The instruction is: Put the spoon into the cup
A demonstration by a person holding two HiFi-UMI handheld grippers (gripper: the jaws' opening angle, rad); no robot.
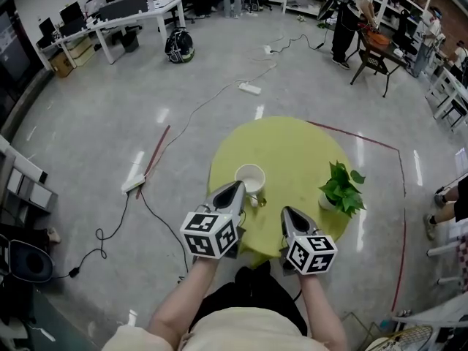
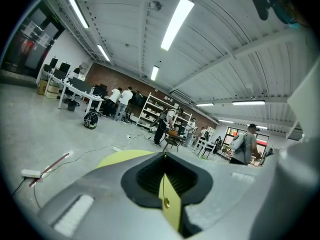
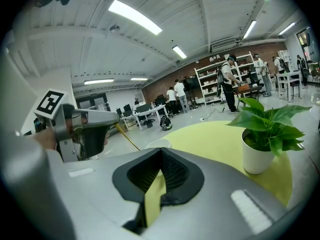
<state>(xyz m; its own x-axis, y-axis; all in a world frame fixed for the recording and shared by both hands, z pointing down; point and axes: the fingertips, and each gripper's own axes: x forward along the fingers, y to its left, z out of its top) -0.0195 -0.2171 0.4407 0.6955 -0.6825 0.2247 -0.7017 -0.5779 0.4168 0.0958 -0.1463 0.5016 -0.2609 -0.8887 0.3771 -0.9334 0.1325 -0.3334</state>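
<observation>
The person holds both bare forearms out in front, the left forearm [image 1: 183, 298] and the right forearm [image 1: 322, 309] roughly parallel. The left gripper [image 1: 235, 190] reaches a little further ahead than the right gripper [image 1: 287, 214]. The two are near each other but apart, and both point forward and slightly downward. The left gripper's jaws are pressed together on the thin handle of a gold spoon [image 2: 166, 202]. The right gripper's jaws meet tip to tip, empty.

A big open lab or workshop: ahead of the left hand-held gripper [image 1: 237, 189] stretch bare grey floor [image 1: 95, 123] strewn with cables [image 1: 219, 93], desks [image 1: 139, 13] with monitors [image 1: 73, 13], storage shelves [image 2: 150, 111], strip lights [image 2: 176, 18] overhead.
</observation>
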